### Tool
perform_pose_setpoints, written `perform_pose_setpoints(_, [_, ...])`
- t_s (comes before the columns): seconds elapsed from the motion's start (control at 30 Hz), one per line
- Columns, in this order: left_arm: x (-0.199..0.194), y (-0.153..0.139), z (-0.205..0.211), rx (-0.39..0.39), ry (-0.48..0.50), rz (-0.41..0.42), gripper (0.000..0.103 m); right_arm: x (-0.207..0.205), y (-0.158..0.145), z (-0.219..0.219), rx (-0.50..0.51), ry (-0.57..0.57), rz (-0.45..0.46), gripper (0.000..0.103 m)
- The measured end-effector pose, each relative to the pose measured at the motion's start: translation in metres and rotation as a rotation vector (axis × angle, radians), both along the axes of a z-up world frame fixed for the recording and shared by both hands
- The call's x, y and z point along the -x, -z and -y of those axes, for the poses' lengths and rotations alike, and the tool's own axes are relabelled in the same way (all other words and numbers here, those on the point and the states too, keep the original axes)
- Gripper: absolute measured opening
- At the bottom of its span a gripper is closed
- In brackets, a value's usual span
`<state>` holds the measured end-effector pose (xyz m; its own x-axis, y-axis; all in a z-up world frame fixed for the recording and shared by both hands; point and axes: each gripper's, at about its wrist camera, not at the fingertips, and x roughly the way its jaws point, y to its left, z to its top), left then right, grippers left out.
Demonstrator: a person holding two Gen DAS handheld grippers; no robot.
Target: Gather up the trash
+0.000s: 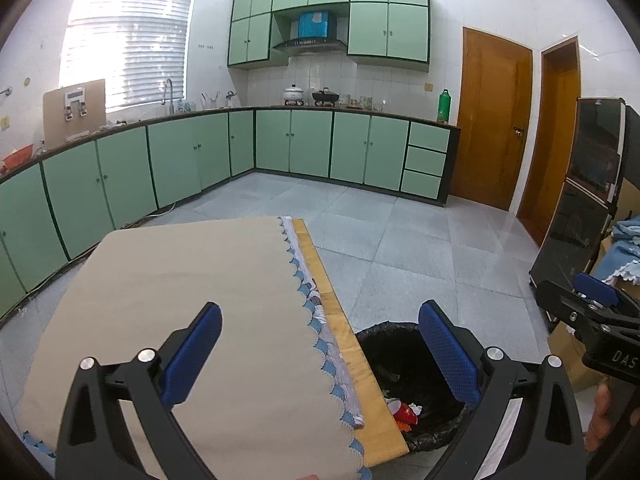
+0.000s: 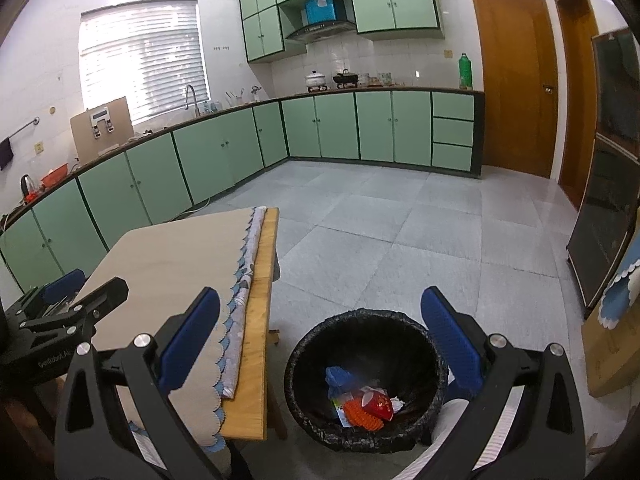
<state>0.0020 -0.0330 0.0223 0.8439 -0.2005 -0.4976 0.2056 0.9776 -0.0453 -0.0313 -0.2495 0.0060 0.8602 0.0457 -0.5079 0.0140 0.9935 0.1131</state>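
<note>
Hovering over the table [image 1: 168,280], the left gripper [image 1: 320,356] had its blue pads [image 1: 192,354] spread wide with nothing between them. A beige cloth [image 1: 208,320] with a blue scalloped edge covered most of the tabletop, leaving a bare wooden strip along its 3 o'clock side. In the left wrist view, the bin [image 1: 384,340] sat on the floor just beside that strip, at about 5 o'clock, partly hidden by the table edge and the gripper's finger; red trash [image 1: 405,413] showed inside it. The right gripper [image 1: 592,300] appeared at 3 o'clock in that view, seen side-on.

From the right wrist view, the right gripper [image 2: 320,346] hung above the bin [image 2: 366,380], its pads [image 2: 450,344] also wide apart and holding nothing. The bin, lined with a black bag, stood on the grey tiled floor [image 2: 400,220] at 6 o'clock, close to a table leg. Inside lay the trash [image 2: 360,398]: a crumpled blue piece, a red cup, an orange ridged item and some white scraps. The left gripper [image 2: 80,300] showed at 9 o'clock over the cloth [image 2: 180,272]. Green cabinets [image 2: 224,152] ran along the walls from 9 to 1 o'clock.
</note>
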Motion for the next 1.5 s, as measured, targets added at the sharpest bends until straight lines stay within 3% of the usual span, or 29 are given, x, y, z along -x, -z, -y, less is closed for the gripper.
perform_pose_setpoints(0.3, [0.013,-0.007,-0.004,-0.002,-0.013,0.033,0.097,0.009,-0.006,-0.01,0.017,-0.01,0.025,0.098])
perform_pose_setpoints(1.5, [0.017,-0.007,-0.007,-0.005,-0.026,0.034,0.097,0.005,-0.002,-0.015,0.033,-0.019,0.021,0.098])
